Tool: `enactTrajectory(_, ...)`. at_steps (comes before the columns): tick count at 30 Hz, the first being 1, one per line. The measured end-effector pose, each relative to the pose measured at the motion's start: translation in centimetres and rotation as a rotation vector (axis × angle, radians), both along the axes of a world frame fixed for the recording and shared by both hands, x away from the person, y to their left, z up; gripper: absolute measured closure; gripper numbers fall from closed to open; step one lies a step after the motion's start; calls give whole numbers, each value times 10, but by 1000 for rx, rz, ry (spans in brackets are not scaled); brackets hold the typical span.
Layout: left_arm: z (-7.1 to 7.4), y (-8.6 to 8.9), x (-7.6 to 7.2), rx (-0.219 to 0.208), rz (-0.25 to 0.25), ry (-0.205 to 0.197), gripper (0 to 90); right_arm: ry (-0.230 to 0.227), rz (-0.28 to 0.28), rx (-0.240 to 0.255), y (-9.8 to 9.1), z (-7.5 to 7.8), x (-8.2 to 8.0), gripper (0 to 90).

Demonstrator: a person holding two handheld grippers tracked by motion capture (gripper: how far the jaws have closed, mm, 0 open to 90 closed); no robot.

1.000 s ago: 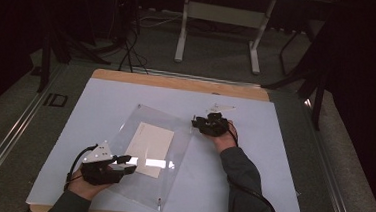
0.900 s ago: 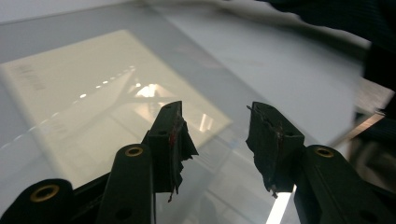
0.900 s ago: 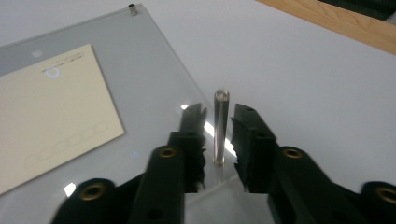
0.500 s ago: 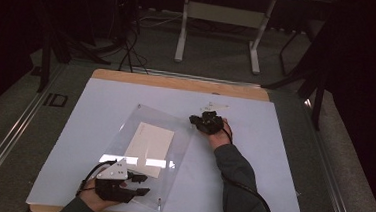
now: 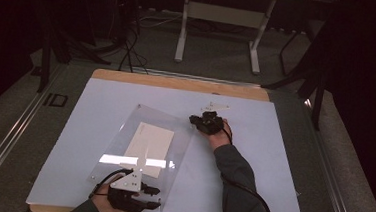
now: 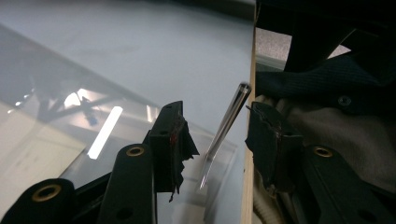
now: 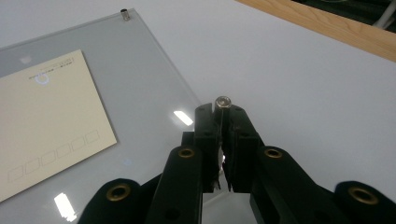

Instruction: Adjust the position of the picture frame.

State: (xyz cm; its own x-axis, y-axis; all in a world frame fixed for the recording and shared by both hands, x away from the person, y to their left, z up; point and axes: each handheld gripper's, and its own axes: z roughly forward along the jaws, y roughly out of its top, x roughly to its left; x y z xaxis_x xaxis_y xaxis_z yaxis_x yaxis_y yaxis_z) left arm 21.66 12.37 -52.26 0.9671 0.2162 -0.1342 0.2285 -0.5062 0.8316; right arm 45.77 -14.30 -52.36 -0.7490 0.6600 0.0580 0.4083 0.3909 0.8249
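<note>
High view: a clear acrylic plate (image 5: 145, 148) lies on the white table (image 5: 272, 157) with a cream rectangular paper card (image 5: 148, 143) under or inside it. The right gripper (image 5: 195, 120) sits at the plate's far right corner, and the left gripper (image 5: 154, 198) sits at its near corner, by the table's front edge. Both hands are stationed at opposite corners, so the frame looks to be mid-disassembly or mid-assembly; which one I cannot tell.

Left gripper view: the jaws stand spread, with a corner edge of the clear plate (image 6: 224, 126) rising tilted between them and touching neither pad. The left jaw has the plate's surface beyond it; the wooden table edge (image 6: 249, 154) runs past the right jaw. No grip is made here yet, and closing on this corner appears to be what is left for this hand.

Right gripper view: the jaws are pressed together on a small silver metal standoff screw (image 7: 222, 102) at the plate's corner, its round head just above the tips. A second silver corner screw (image 7: 124, 14) stands far ahead to the left, untouched. The card lies left of the jaws. I judge this one fastener is being worked and others remain.
</note>
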Motion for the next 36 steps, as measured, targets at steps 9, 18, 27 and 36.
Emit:
enactTrajectory(9,-3,-29,-2,47,-29,-54,803,3,-5,-5,1,1,0,853)
enactTrajectory(18,5,-34,-7,129,-20,-176,851,17,-19,13,2,1,4,853)
enactTrajectory(27,19,-43,3,222,31,-255,839,34,-44,20,19,8,26,851)
enactTrajectory(36,32,-59,17,230,71,-277,828,78,-31,42,57,16,56,839)
